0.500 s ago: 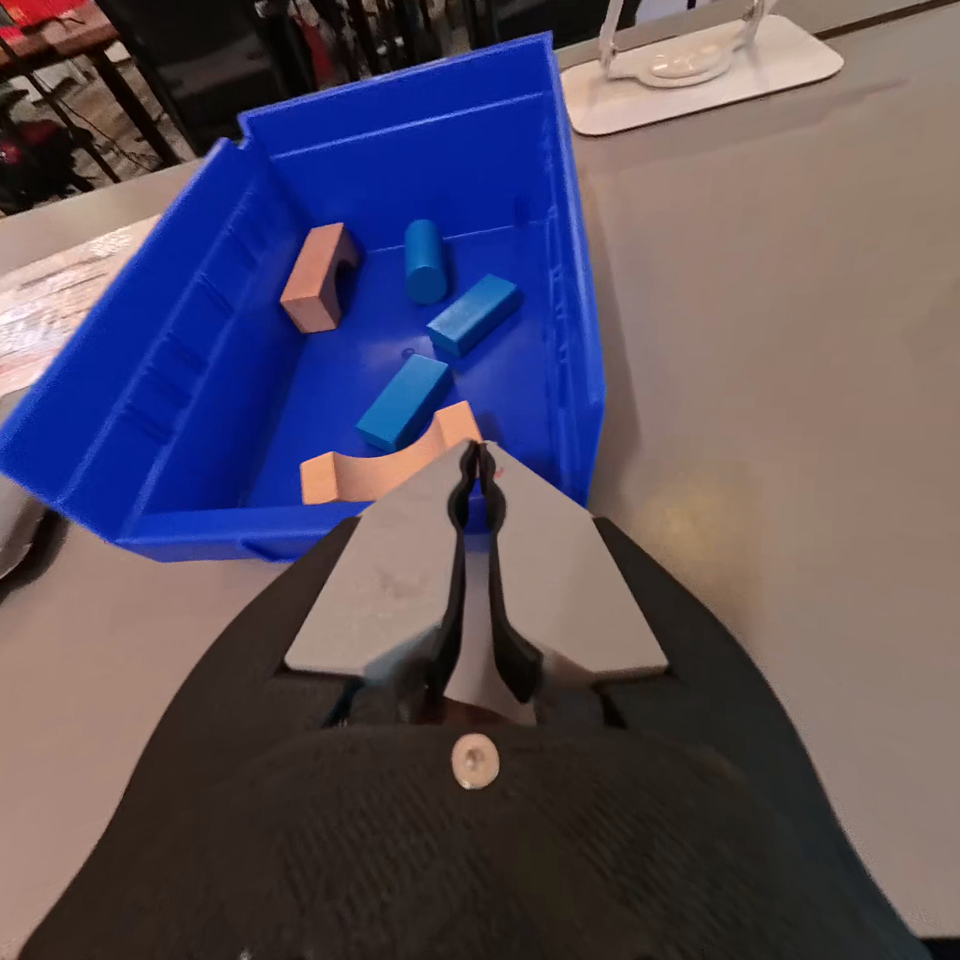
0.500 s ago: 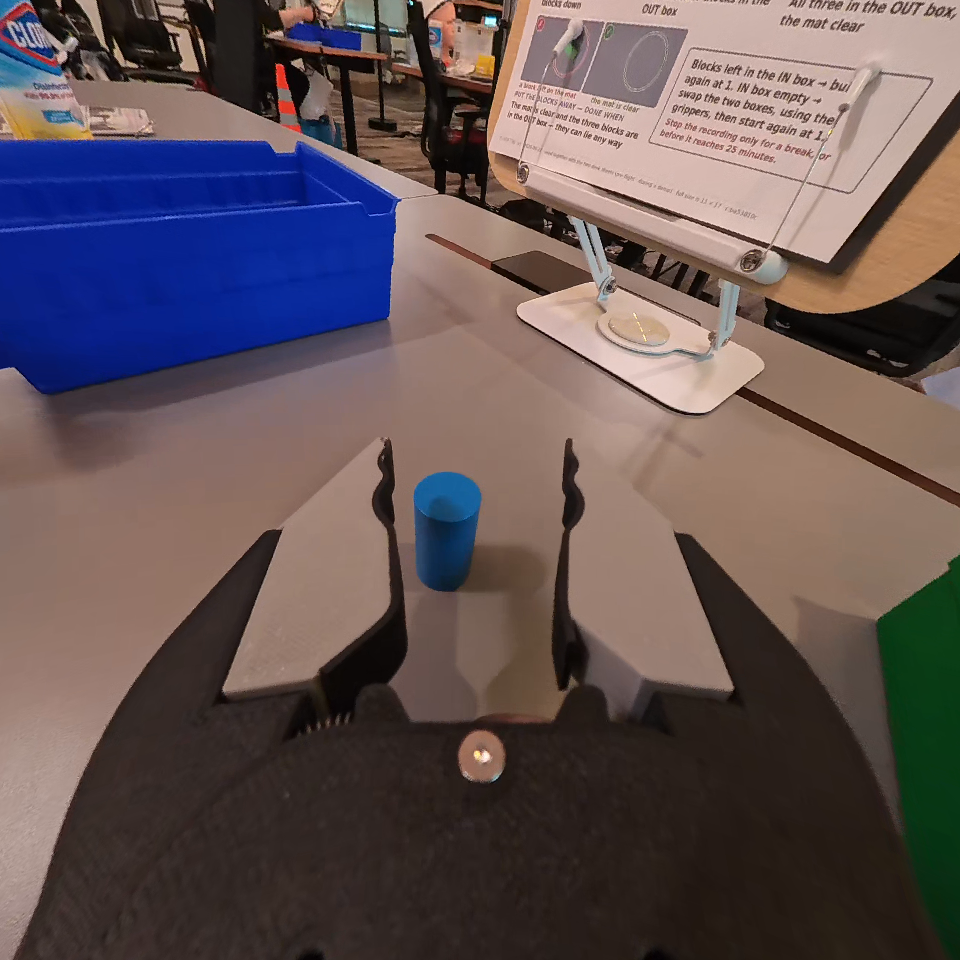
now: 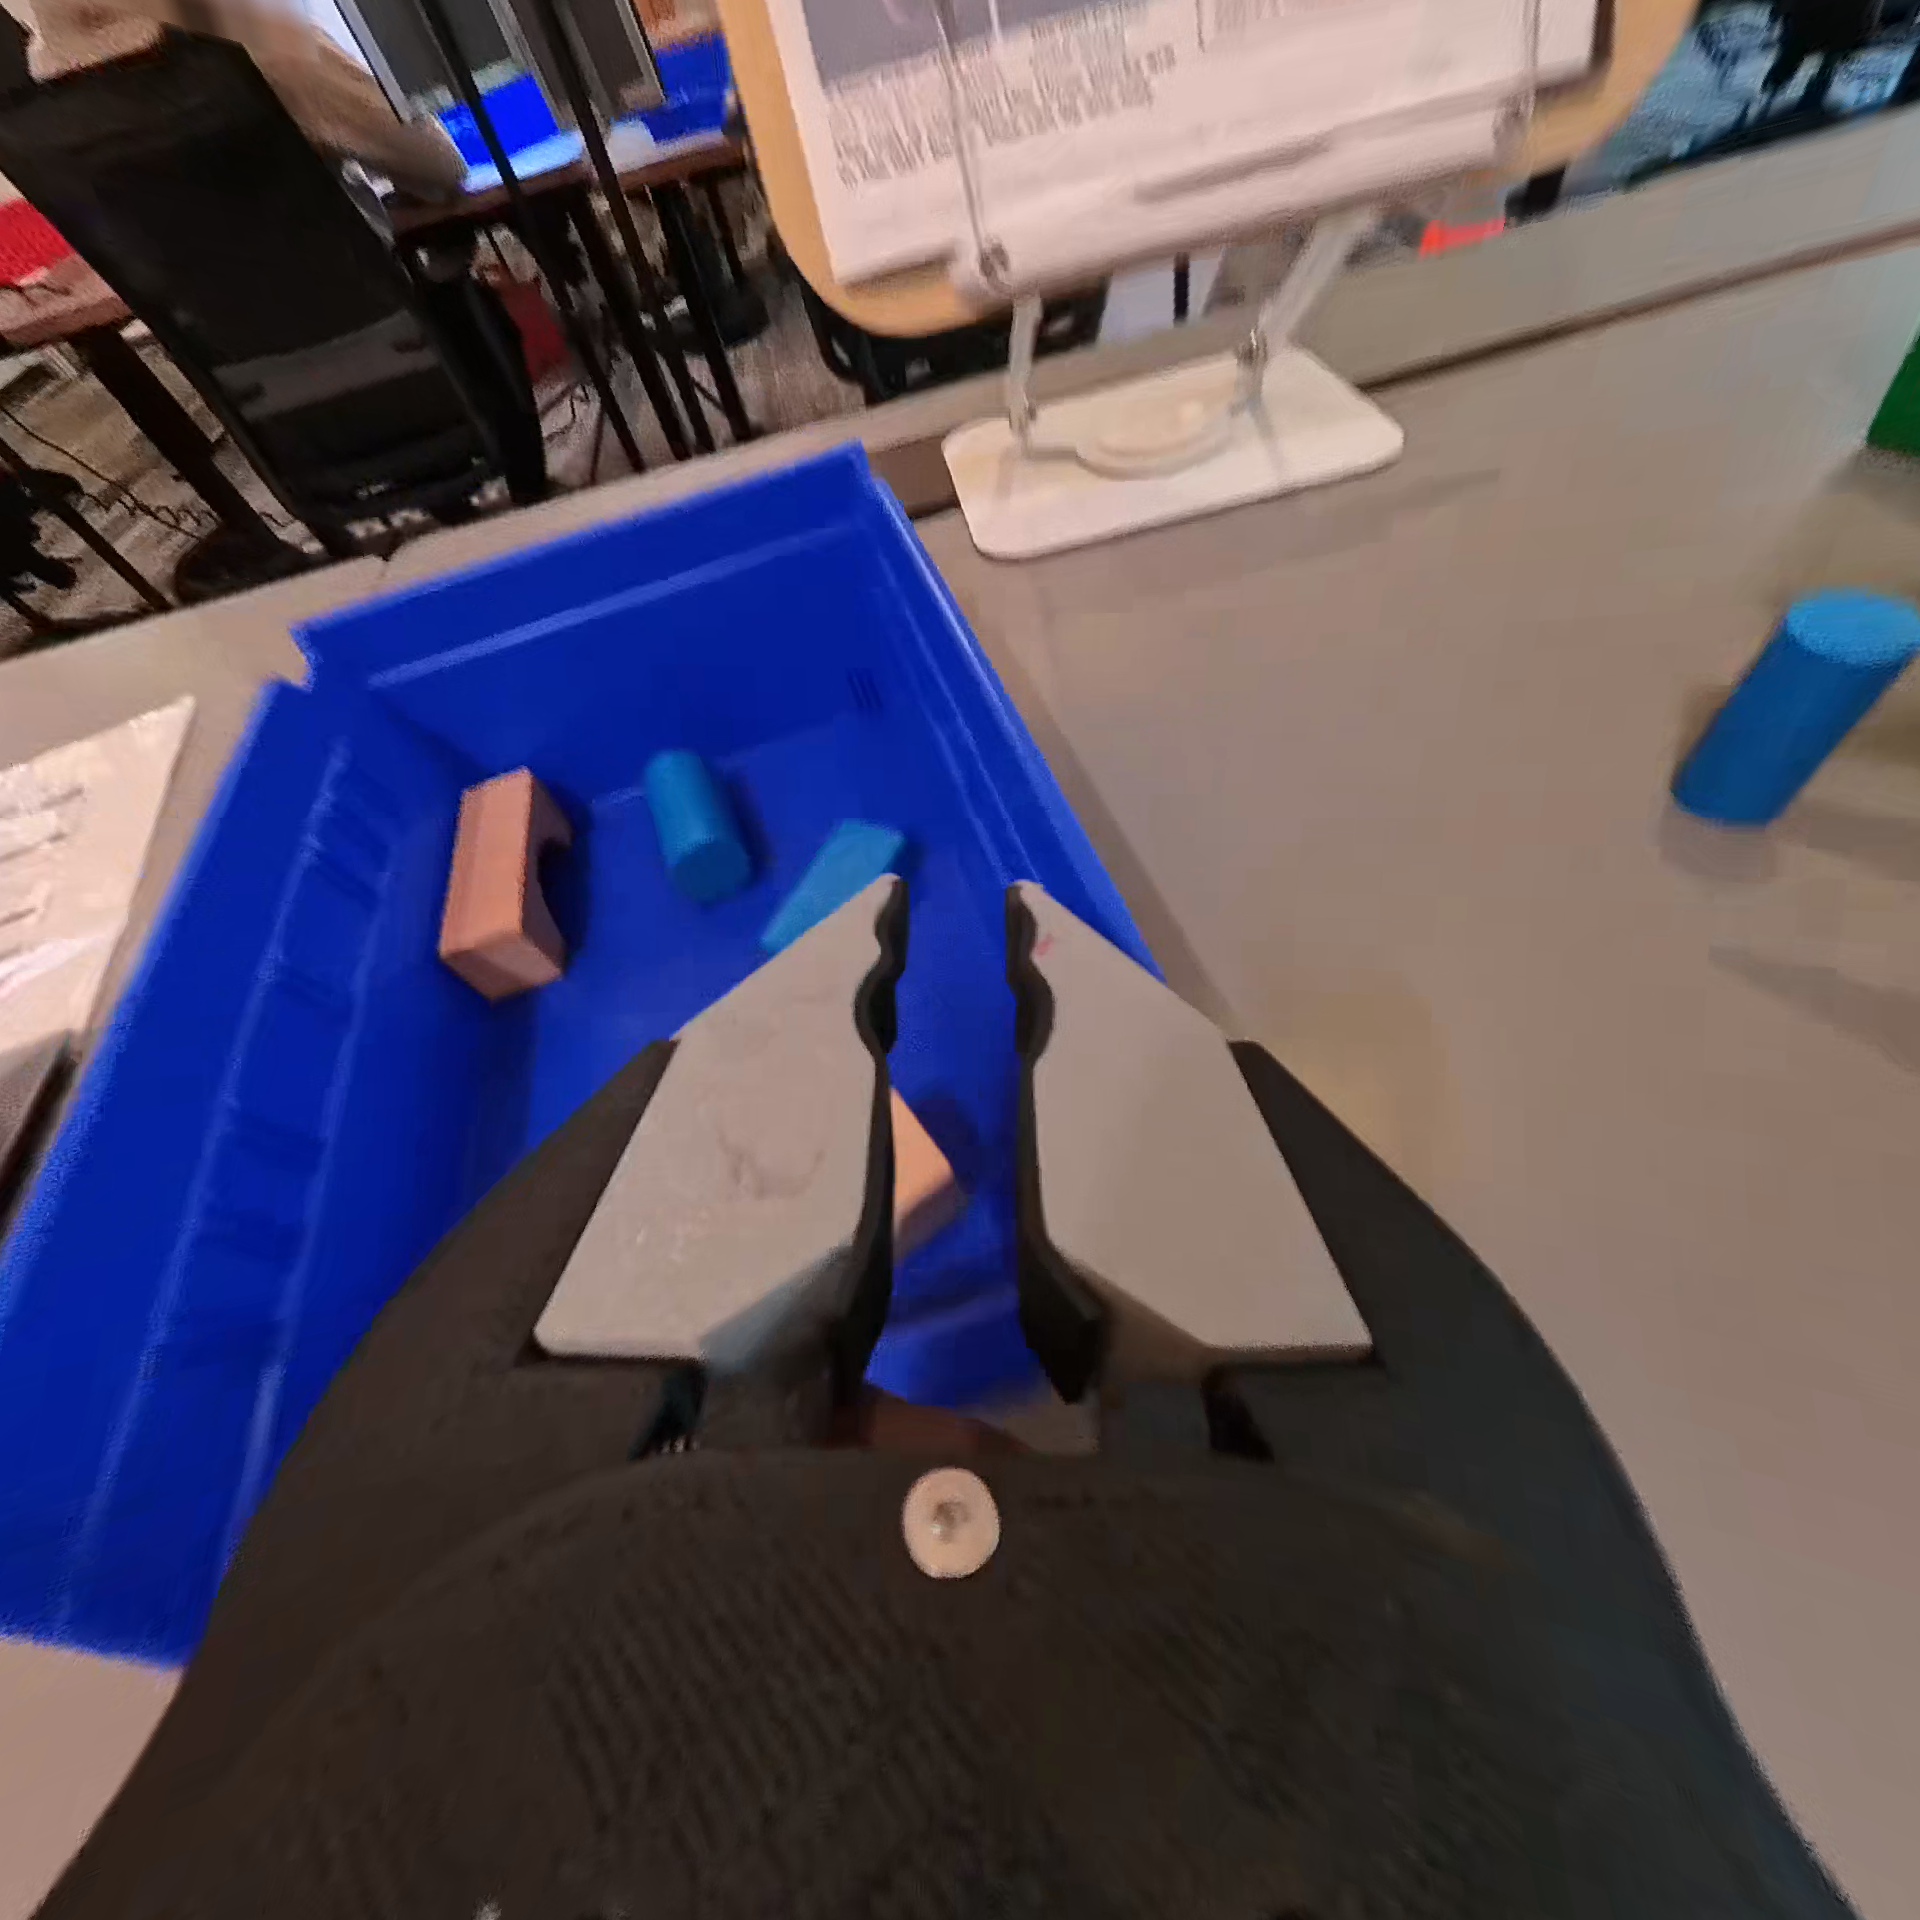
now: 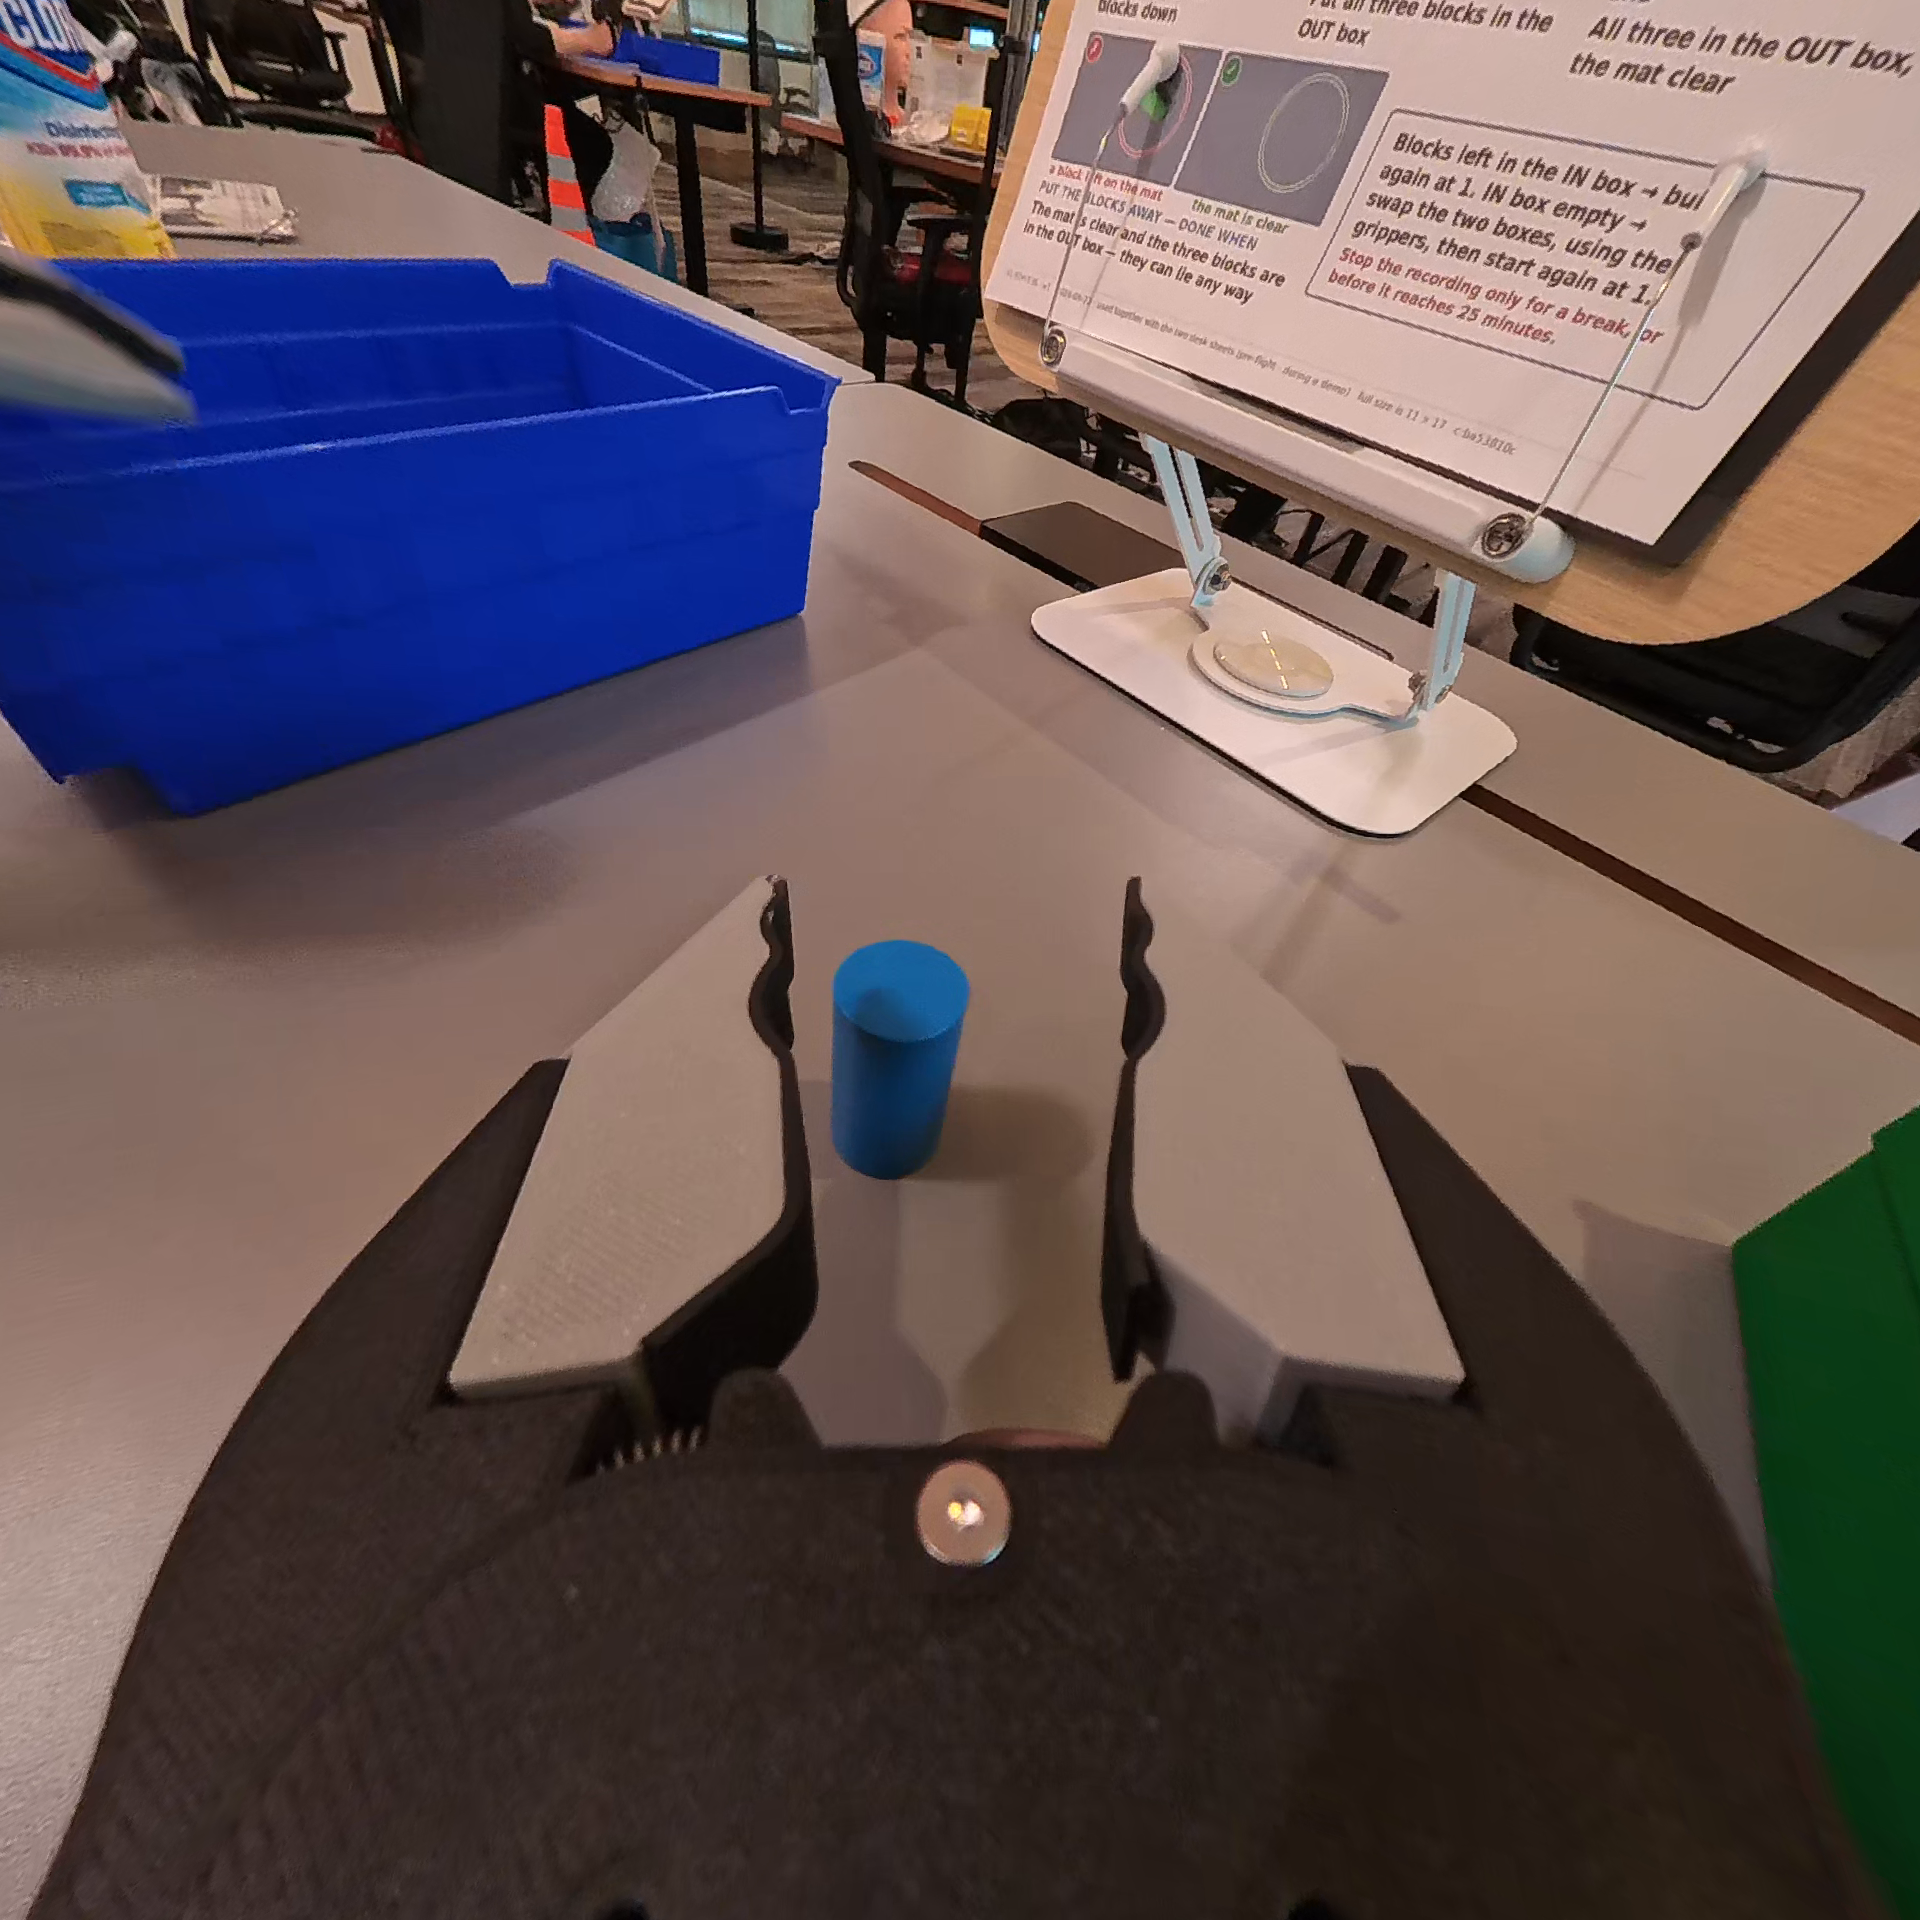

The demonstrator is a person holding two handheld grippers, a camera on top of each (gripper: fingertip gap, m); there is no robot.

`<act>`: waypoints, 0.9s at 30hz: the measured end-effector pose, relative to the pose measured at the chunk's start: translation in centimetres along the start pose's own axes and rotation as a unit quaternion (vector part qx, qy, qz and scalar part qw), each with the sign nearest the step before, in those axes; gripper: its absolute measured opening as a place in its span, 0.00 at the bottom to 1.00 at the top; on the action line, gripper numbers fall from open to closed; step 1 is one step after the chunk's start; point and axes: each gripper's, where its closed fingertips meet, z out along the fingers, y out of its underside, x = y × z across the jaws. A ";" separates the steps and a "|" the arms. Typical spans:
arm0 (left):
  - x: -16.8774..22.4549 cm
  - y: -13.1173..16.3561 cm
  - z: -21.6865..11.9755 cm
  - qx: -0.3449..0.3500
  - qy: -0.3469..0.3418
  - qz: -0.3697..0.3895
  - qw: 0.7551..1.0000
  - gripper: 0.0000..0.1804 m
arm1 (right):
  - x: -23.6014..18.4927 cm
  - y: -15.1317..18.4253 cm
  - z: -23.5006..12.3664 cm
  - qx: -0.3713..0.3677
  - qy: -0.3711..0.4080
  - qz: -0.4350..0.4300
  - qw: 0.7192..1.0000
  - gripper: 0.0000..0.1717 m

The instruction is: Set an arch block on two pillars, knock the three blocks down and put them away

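Note:
My left gripper [image 3: 956,894] hangs over the blue bin [image 3: 260,1143], jaws a little apart with nothing between them. In the bin lie a brown arch block [image 3: 499,883], a blue cylinder [image 3: 696,826], a blue bar [image 3: 831,878] and a tan arch [image 3: 920,1174], which shows below through the finger gap. My right gripper [image 4: 953,883] is open low over the table. A blue cylinder pillar [image 4: 899,1055] stands upright between its fingers, closer to the left one, and neither pad touches it. The pillar also shows in the left wrist view [image 3: 1787,717].
A white stand [image 4: 1278,707] holding an instruction sheet is at the back right. The blue bin [image 4: 416,623] is far left in the right wrist view. A green object [image 4: 1839,1455] is at the right edge. A dark seam [image 4: 1662,904] crosses the grey table. The tips of one gripper are about 25 centimeters away from the tips of the other. Measured from the fingertips, the blue bar [image 3: 831,878] is 15 centimeters or so from the left gripper and 30 centimeters from the right. From my left tips it is roughly 20 centimeters to the brown arch block [image 3: 499,883]; from my right, 40 centimeters.
My left gripper was shut on nothing over the bin's near end; its jaws have parted slightly and it has lifted and swung right. The right gripper and pillar have barely moved.

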 end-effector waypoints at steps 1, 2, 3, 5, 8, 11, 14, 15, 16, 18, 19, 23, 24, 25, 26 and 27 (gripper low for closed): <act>-0.9 -0.9 0.8 -0.001 0.002 -0.008 1.000 0.10 | 0.0 0.1 0.0 -0.001 -0.001 0.003 1.000 0.36; -1.8 -1.4 1.9 -0.013 0.002 -0.014 1.000 0.13 | 0.1 0.2 0.1 -0.003 -0.002 0.006 1.000 0.36; -2.9 -1.6 3.4 -0.032 -0.002 -0.018 0.999 0.17 | 0.1 0.3 0.2 -0.005 -0.002 0.008 1.000 0.36; -5.4 -1.2 6.6 -0.075 -0.024 -0.020 0.997 0.21 | 0.1 0.4 0.2 -0.006 -0.002 0.008 1.000 0.35; -9.0 1.4 11.5 -0.160 -0.056 -0.034 0.985 0.22 | 0.1 0.4 0.2 -0.007 0.001 0.006 1.000 0.35; -10.4 4.8 14.7 -0.243 -0.053 -0.055 0.967 0.26 | 0.2 0.4 0.1 -0.006 0.001 0.005 1.000 0.35; -10.6 7.1 16.4 -0.286 -0.047 -0.058 0.955 0.27 | 0.2 0.4 0.2 -0.009 -0.002 0.008 1.000 0.35; -10.5 7.2 16.8 -0.283 -0.039 -0.070 0.956 0.21 | 0.1 0.5 0.3 -0.009 -0.004 0.008 1.000 0.35; -10.4 7.2 17.0 -0.283 -0.033 -0.079 0.955 0.18 | 0.1 0.5 0.3 -0.011 -0.004 0.007 1.000 0.34; -10.3 7.1 17.2 -0.284 -0.021 -0.072 0.956 0.18 | 0.0 0.5 0.3 -0.013 -0.004 0.004 1.000 0.34; -10.1 7.1 17.1 -0.286 -0.013 -0.065 0.956 0.18 | 0.0 0.5 0.3 -0.013 -0.004 0.002 1.000 0.34; -9.7 6.7 16.7 -0.279 0.001 -0.036 0.960 0.17 | -0.3 0.4 0.4 -0.014 -0.007 -0.006 1.000 0.33; -9.4 6.2 16.5 -0.265 0.006 -0.029 0.964 0.17 | -0.4 0.5 0.4 -0.016 -0.008 -0.007 1.000 0.33; -9.1 5.2 16.2 -0.246 0.009 -0.025 0.969 0.17 | -0.5 0.5 0.4 -0.016 -0.009 -0.007 1.000 0.33; -8.7 3.9 15.7 -0.220 0.012 -0.021 0.975 0.17 | -0.5 0.5 0.4 -0.016 -0.012 -0.007 1.000 0.33; -8.2 2.2 15.1 -0.190 0.016 -0.017 0.981 0.17 | -0.6 0.4 0.3 -0.015 -0.015 -0.005 1.000 0.33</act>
